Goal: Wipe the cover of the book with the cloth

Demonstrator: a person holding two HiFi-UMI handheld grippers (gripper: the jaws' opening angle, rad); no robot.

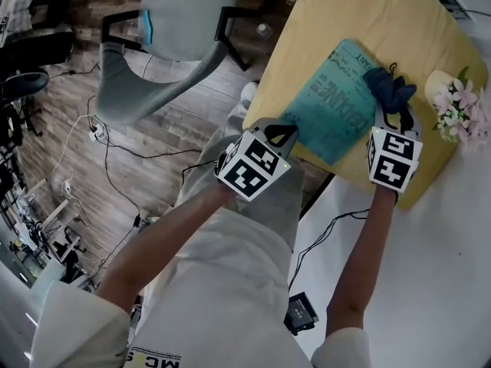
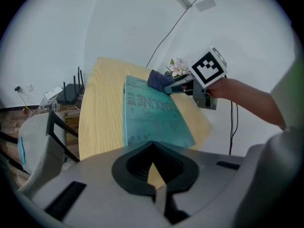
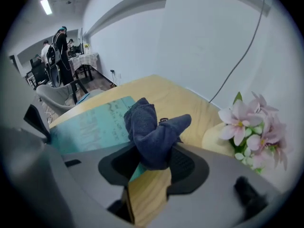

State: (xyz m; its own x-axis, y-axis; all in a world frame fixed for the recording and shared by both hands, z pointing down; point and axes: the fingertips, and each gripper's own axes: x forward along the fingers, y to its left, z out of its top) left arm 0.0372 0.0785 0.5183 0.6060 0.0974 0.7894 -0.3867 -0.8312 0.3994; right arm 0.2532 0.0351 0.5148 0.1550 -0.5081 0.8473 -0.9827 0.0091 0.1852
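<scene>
A teal book [image 1: 336, 102] lies flat on the yellow table [image 1: 383, 21], its near corner at the table edge. My right gripper [image 1: 393, 110] is shut on a dark blue cloth [image 1: 387, 85], which rests at the book's right edge. In the right gripper view the bunched cloth [image 3: 152, 129] sticks up from between the jaws, with the book [image 3: 90, 125] to its left. My left gripper [image 1: 282, 134] hovers at the table's near edge by the book's near corner, shut and holding nothing. The left gripper view shows the book [image 2: 152, 115] ahead of it and the cloth [image 2: 159, 81] at the far end.
A pale pot of pink flowers [image 1: 459, 106] stands on the table right of the cloth. A grey chair [image 1: 169, 44] stands on the wooden floor to the left, with cables around it. People stand far off in the room behind [image 3: 59, 44].
</scene>
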